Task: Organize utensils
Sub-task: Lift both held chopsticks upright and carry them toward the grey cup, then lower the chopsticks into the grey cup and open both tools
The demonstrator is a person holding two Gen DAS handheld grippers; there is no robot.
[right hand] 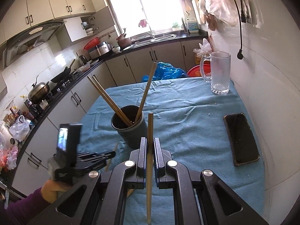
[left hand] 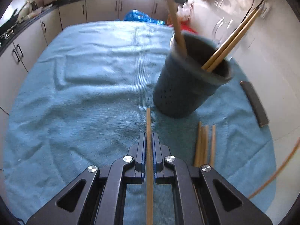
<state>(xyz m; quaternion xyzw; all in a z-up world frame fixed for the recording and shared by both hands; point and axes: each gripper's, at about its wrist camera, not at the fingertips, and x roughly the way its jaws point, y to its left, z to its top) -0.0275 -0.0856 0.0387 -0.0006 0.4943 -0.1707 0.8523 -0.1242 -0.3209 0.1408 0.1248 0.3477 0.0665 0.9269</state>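
Note:
A dark utensil holder (left hand: pixel 187 86) (right hand: pixel 131 129) stands on the blue towel with three wooden chopsticks (left hand: pixel 230 41) (right hand: pixel 108 99) leaning in it. My left gripper (left hand: pixel 149 136) is shut on a wooden chopstick (left hand: pixel 148 123), low over the towel just in front of the holder. Several loose chopsticks (left hand: pixel 203 144) lie on the towel to its right. My right gripper (right hand: pixel 150 142) is shut on another chopstick (right hand: pixel 150 127), which sticks up between its jaws near the holder. In the right wrist view the left gripper (right hand: pixel 110 154) shows at lower left, held by a gloved hand.
The blue towel (left hand: pixel 84 86) (right hand: pixel 187 116) covers the table. A black phone (right hand: pixel 241 138) (left hand: pixel 255 103) lies at the right edge. A glass mug (right hand: pixel 219 73) stands at the far right corner by the wall. Kitchen counters and cabinets (right hand: pixel 75 97) run along the left and back.

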